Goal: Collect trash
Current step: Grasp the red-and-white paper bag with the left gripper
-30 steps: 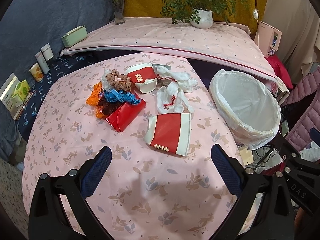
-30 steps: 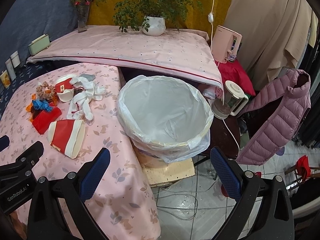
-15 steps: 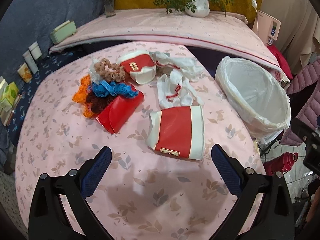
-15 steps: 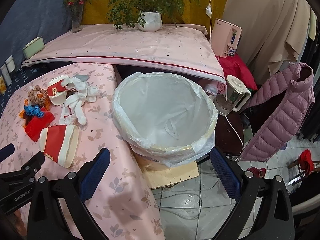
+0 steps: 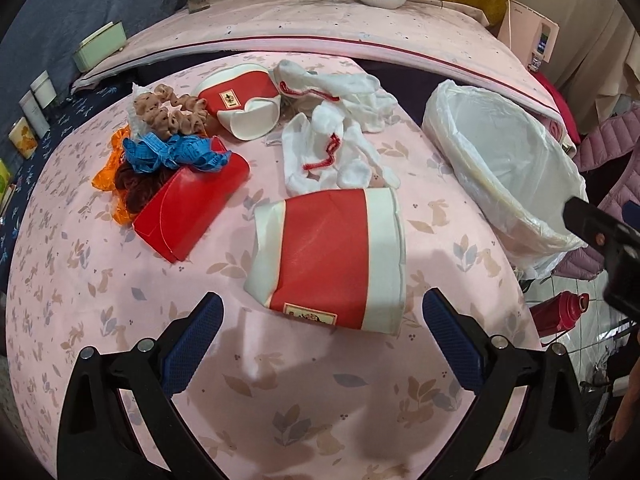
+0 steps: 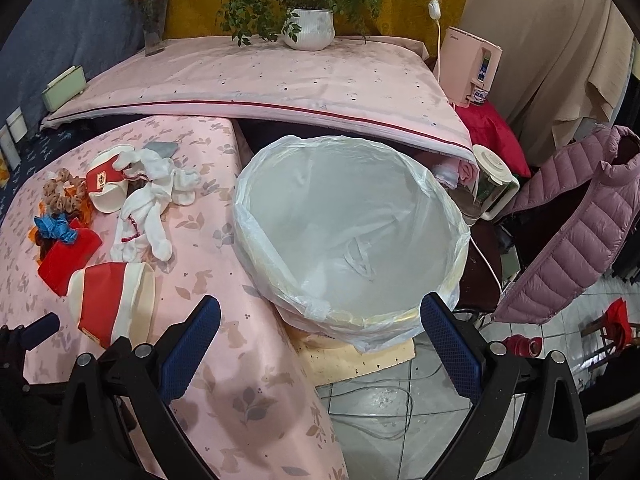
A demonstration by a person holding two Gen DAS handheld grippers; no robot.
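Closer now than a second before, the left gripper (image 5: pixel 318 320) had come down over the table (image 5: pixel 280 420), and the nearest cup (image 5: pixel 330 258) filled more of its view. Its jaws stood wide apart and empty, one blue pad on each side of the cup's near end, neither touching it. The cup, red with white bands, lay flattened on its side on the pink cloth.

The right gripper (image 6: pixel 320 322) hung open too, holding nothing, just short of the bin (image 6: pixel 352 236), whose white liner looked empty.

Behind the cup lay a red pouch (image 5: pixel 190 216) to the left and white socks (image 5: pixel 340 148) straight beyond, then a heap of scrunchies (image 5: pixel 168 136) and a second cup (image 5: pixel 244 100) tipped on its side. The bin stood off the table's right edge, near but apart from the trash.

Judging by this, the first pick was in hand and nothing had been collected yet. The next move would call for lowering the left jaws around the flattened cup, closing across its width, and then carrying it right to drop into the liner.
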